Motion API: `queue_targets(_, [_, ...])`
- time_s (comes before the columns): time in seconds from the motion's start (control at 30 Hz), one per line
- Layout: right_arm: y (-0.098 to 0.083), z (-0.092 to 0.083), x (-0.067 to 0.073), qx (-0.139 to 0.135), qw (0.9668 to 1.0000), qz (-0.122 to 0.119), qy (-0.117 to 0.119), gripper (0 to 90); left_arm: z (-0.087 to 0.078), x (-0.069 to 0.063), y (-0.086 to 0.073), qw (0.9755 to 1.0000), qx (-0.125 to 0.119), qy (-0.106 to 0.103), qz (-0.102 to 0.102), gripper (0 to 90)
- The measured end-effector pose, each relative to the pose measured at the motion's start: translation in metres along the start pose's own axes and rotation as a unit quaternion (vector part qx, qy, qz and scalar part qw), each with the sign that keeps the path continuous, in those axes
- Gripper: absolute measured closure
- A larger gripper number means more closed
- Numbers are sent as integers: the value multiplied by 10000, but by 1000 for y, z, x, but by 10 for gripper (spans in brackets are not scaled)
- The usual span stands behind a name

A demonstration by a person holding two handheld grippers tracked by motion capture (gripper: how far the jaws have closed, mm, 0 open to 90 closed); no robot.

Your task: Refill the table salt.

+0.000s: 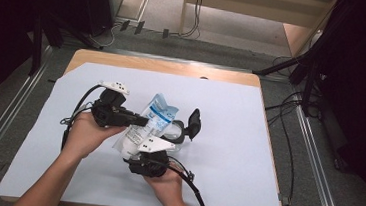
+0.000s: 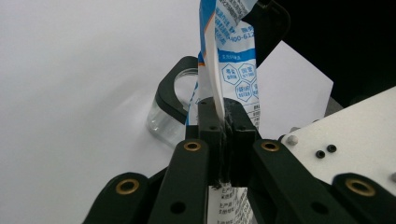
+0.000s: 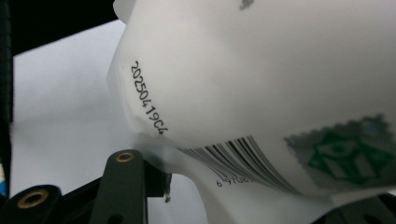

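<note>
Above the table (image 1: 248, 139), the left gripper (image 2: 223, 140) pinches a white-blue pouch (image 1: 146, 125) reading "400-612". The right gripper (image 1: 152, 156) holds its bottom, beside "20250419C4" and a barcode; its jaws' state is unclear.

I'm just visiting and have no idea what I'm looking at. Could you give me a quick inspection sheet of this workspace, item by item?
Surface: wooden table covered by a white sheet.
Job's things: blue-and-white printed pouch held up between both claws; glass jar with black hinged lid open behind it.
Clutter: nothing seen.
Grippers: left claw clamped on the pouch's edge; right claw at the pouch's lower end, its grip hidden.
Cables: a black cable trails from the right claw; more on the floor.
Surroundings: grey floor, metal rails, dark stands, pale furniture beyond.
</note>
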State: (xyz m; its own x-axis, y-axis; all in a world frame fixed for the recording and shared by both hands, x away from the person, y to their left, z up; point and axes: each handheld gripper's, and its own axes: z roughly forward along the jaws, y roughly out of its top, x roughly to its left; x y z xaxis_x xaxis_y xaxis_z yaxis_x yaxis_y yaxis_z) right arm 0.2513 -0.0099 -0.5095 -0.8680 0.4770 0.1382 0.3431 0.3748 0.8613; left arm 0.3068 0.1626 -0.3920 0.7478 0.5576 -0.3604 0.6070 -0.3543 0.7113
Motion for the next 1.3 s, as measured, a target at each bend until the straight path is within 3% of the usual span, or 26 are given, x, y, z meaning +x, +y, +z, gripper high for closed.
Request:
queue_targets(0.07, [0,0,-1,-37,10000,38,76,529,3,3,-1,9997,-60,-219,-40,848])
queue_targets(0.13, [0,0,-2,-65,9998,92,170,530,4,4,-1,9996,-40,-281,-43,828])
queue_targets(0.4, [0,1,-3,-68,9993,178,330,525,6,4,-1,9999,36,-151,-6,869])
queue_targets(0.43, [-1,2,-3,-30,9993,166,338,513,9,4,-1,9998,143,-107,-13,877])
queue_targets(0.63, [-2,5,0,57,9991,208,360,498,15,5,-2,9996,252,-140,-72,880])
queue_targets(1.1, [-2,6,-5,-114,9953,512,808,518,19,15,-4,9985,198,-455,-250,813])
queue_targets(1.23, [-1,6,-6,-127,9943,571,897,518,20,15,-4,9988,191,-363,-261,835])
queue_targets(1.27, [-1,7,-7,-89,9944,584,881,516,21,13,-4,9994,237,-182,-183,871])
queue_targets(1.3, [-1,8,-7,-78,9942,606,882,516,22,12,-5,9995,240,-133,-184,880])
